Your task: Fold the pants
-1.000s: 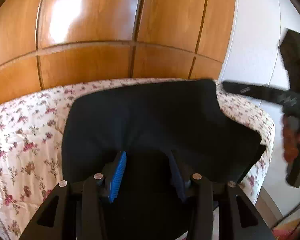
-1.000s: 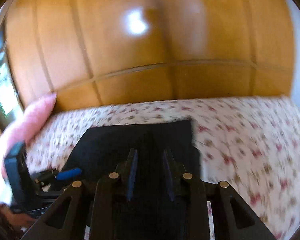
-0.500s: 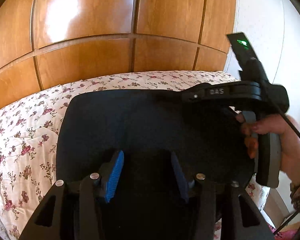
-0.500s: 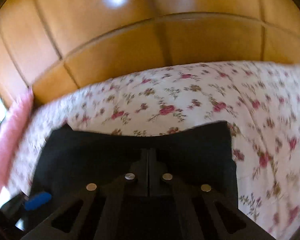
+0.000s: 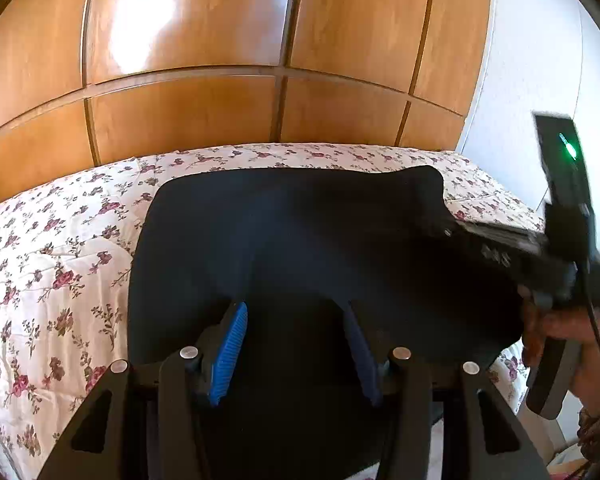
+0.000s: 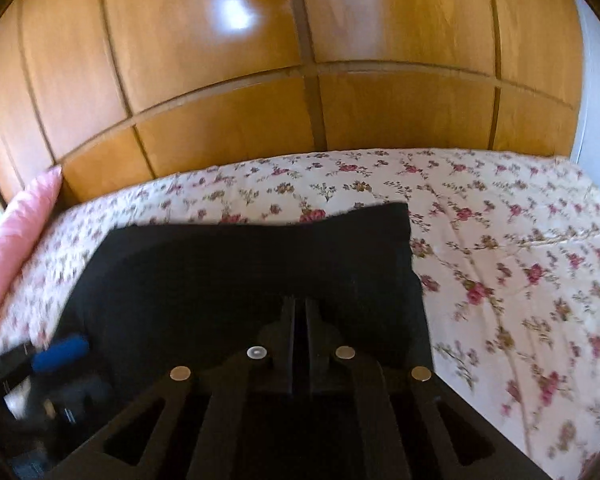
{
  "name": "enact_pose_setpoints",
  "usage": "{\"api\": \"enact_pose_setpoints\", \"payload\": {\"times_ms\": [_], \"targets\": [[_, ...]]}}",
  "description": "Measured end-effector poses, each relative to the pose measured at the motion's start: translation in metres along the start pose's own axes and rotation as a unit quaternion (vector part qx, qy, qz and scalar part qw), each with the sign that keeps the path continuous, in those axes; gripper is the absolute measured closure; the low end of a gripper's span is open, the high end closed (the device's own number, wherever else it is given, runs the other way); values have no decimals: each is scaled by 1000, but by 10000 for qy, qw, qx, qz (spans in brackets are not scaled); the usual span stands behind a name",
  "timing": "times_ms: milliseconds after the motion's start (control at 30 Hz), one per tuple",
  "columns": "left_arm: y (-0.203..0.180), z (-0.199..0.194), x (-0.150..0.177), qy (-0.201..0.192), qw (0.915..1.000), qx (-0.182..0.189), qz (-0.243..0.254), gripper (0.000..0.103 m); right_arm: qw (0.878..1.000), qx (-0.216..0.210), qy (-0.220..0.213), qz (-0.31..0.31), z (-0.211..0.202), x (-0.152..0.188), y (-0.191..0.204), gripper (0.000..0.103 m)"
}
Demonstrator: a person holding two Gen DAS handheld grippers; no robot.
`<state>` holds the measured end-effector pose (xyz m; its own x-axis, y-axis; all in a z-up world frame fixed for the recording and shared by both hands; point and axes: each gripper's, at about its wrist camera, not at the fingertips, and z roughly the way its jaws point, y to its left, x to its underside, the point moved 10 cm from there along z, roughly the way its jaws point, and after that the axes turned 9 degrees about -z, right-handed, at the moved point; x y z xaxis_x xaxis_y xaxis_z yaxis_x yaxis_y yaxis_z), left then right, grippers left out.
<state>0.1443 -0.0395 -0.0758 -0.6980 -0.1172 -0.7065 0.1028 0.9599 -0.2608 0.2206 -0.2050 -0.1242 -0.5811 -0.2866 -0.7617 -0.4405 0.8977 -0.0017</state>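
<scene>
- Pants (image 5: 300,240): dark, lying on the bed (image 5: 52,264), a floral quilt in front of a glossy wooden wardrobe (image 5: 220,60). In both views the garment already reads as a compact, roughly rectangular bundle, so I judge the fold partly done.
- Left gripper (image 5: 296,344): fingers (image 5: 230,352) spread apart, with dark cloth filling the gap between them. No pinch visible; I read it as released and poised over the near edge, probably to take that edge for the next fold.
- Right gripper (image 6: 300,320): fingers pressed together with only a thin slit between them, tips at the near edge of the pants (image 6: 252,276). Black on black, so I cannot tell whether a layer of cloth is actually caught.
- In the left view, the right gripper (image 5: 500,248) comes in from the right edge, lying over the garment's right side. This suggests it is there to pin or hold that side.
- Pink pillow (image 6: 16,236) sits at the far left of the bed, apart from the pants.
- Risk, as judgement: soft fabric may slip if only one side is held.
</scene>
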Motion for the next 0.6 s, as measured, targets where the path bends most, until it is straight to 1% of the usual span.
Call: {"api": "enact_pose_setpoints", "payload": {"times_ms": [33, 67, 133, 200, 267, 300, 333, 367, 400, 433, 467, 533, 600], "targets": [[2, -3, 0, -10, 10000, 16, -39, 52, 10000, 48, 32, -41, -3, 5, -2, 89], [3, -5, 0, -13, 9999, 51, -99, 52, 9999, 46, 56, -73, -6, 12, -3, 87], [6, -12, 0, -43, 9996, 141, -233, 52, 10000, -52, -30, -46, -14, 20, -5, 86], [15, -24, -3, -207, 9984, 279, -454, 52, 9999, -108, -38, -77, -22, 28, -6, 86], [28, -34, -9, -406, 9963, 317, -695, 51, 9997, -115, -15, -222, -30, 32, -6, 85], [36, -40, -12, -507, 9946, 325, -847, 49, 9996, -129, -7, -252, -34, 33, -7, 78], [45, -46, -15, -596, 9924, 347, -1024, 46, 9996, -138, 13, -237, -38, 34, -10, 57], [54, -49, -17, -643, 9905, 359, -1161, 42, 9998, -78, 36, -163, -42, 35, -16, 41], [63, -51, -19, -672, 9883, 372, -1314, 38, 10000, -20, 31, -71, -45, 37, -21, 16], [73, -50, -20, -651, 9864, 402, -1453, 37, 10000, -38, -45, 65, -50, 36, -27, 13], [79, -47, -20, -570, 9855, 436, -1537, 36, 9995, -201, -108, 238, -53, 36, -33, 13], [91, -32, -16, -147, 9828, 579, -1747, 36, 9969, -556, -67, 560, -53, 37, -43, 13], [98, -12, -7, 426, 9750, 819, -2022, 36, 9917, -918, 154, 890, -45, 40, -52, 13]]}}
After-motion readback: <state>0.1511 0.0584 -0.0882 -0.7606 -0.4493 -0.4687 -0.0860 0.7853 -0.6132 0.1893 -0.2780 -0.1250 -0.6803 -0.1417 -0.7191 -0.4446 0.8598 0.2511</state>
